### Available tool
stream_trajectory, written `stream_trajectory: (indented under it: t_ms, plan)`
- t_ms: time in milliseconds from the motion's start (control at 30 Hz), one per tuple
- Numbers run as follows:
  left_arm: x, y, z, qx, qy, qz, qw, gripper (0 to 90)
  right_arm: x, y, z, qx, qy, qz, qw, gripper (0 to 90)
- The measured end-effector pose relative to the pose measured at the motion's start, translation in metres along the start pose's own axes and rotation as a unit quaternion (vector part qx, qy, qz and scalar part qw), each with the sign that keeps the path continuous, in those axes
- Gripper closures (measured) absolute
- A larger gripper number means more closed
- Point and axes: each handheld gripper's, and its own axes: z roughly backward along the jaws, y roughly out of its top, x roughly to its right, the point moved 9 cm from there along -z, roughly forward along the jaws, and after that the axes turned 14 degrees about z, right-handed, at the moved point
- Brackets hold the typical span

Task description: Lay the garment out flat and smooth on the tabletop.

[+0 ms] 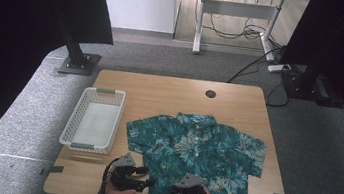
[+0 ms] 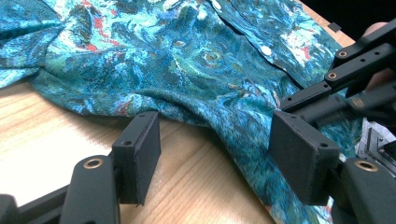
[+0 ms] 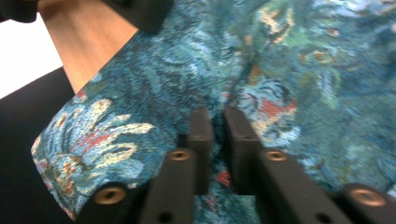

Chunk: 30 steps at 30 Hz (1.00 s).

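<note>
The right gripper (image 3: 218,140) has its jaws pinched nearly together on a fold of the shirt (image 3: 289,70) near its lower hem; the left gripper (image 2: 219,154) stands with jaws wide apart, straddling the shirt's side edge without holding it. The shirt lies spread flat on the bench (image 1: 160,90), its hem at the near edge, beside a white basket (image 1: 69,129). It looks light, limp and likely to sag, so hems and corners seem the best holds
</note>
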Motion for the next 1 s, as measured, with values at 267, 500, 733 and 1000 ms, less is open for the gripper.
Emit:
stream_trajectory:
  t_ms: [267, 500, 733, 1000]
  plan:
    - [-0.001, -0.006, 0.011, -0.006, -0.004, -0.004, 1.0, 33.2, 0.016, 0.006, 0.018, 0.063, 0.043, -0.071, 0.9945, 90.0]
    - [-0.001, -0.007, 0.012, -0.006, -0.008, -0.004, 0.9999, 33.1, 0.022, 0.008, 0.025, 0.054, 0.021, -0.055, 0.9968, 90.0]
    - [0.005, -0.013, 0.007, -0.021, -0.014, -0.014, 0.9996, 32.9, 0.058, -0.001, 0.023, 0.067, 0.004, -0.136, 0.9884, 90.0]
    - [0.012, -0.012, 0.002, -0.022, -0.019, -0.022, 0.9993, 32.4, 0.09, -0.027, 0.022, 0.036, -0.029, -0.175, 0.9835, 90.0]
